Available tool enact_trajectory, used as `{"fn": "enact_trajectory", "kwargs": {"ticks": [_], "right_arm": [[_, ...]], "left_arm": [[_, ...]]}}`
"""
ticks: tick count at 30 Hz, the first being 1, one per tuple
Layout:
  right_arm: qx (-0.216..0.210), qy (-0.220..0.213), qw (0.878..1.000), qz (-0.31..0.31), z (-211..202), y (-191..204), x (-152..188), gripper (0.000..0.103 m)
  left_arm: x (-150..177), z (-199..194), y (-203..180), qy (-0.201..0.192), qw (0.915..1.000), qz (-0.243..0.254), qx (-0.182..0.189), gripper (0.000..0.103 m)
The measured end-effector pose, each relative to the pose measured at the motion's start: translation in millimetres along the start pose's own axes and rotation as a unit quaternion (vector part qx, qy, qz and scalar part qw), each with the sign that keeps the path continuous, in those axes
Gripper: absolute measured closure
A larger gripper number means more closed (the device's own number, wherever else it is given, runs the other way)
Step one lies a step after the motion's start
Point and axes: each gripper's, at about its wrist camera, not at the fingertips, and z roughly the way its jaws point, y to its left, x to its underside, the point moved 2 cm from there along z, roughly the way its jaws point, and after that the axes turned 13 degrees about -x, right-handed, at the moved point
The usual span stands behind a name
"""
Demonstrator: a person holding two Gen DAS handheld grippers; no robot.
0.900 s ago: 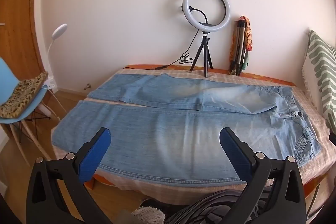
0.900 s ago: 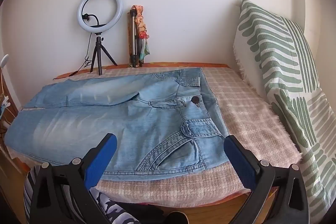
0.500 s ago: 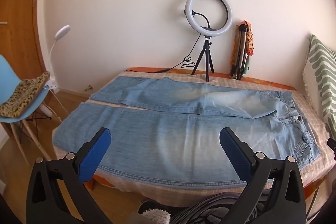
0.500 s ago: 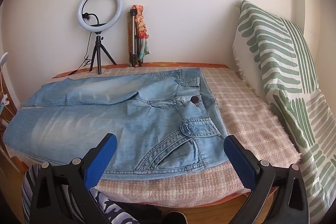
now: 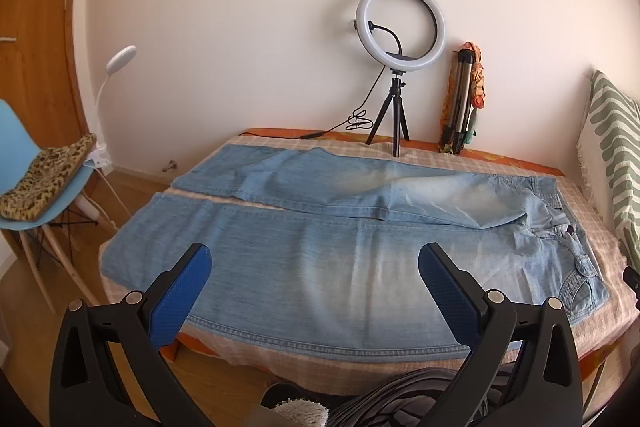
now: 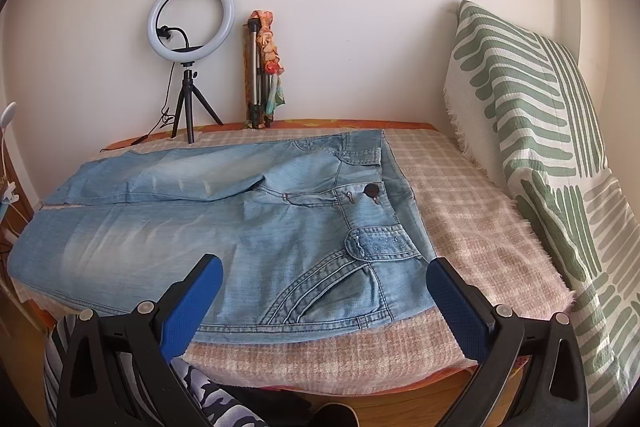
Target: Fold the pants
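Light blue jeans [image 5: 320, 239] lie flat on the bed, legs side by side pointing left, waistband at the right. In the right wrist view the jeans [image 6: 256, 227] show the waistband, dark button and front pocket. My left gripper [image 5: 314, 267] is open and empty, held above the bed's near edge over the near leg. My right gripper [image 6: 324, 279] is open and empty, held above the near edge over the hip pocket. Neither touches the cloth.
The bed has a pink checked cover [image 6: 472, 227]. A ring light on a tripod [image 5: 400, 35] and a folded tripod [image 5: 460, 99] stand against the back wall. A green striped pillow [image 6: 540, 131] leans at the right. A blue chair [image 5: 36, 211] stands left of the bed.
Both grippers have drawn back and up a little from the bed, so the jeans look slightly farther and lower. The jeans have not moved. Both grippers stay open.
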Motion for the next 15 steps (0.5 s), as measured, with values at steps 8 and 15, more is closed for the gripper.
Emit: {"fn": "enact_trajectory", "kwargs": {"ticks": [8, 15], "right_arm": [[0.0, 0.001, 1.0, 0.0, -0.1, 0.2, 1.0, 0.0], [0.0, 0.001, 1.0, 0.001, -0.3, 0.6, 0.2, 0.0]], "left_arm": [[0.6, -0.7, 0.7, -0.003, 1.0, 0.001, -0.002, 0.0], [1.4, -1.4, 0.8, -0.005, 1.0, 0.001, 0.001, 0.0]]}}
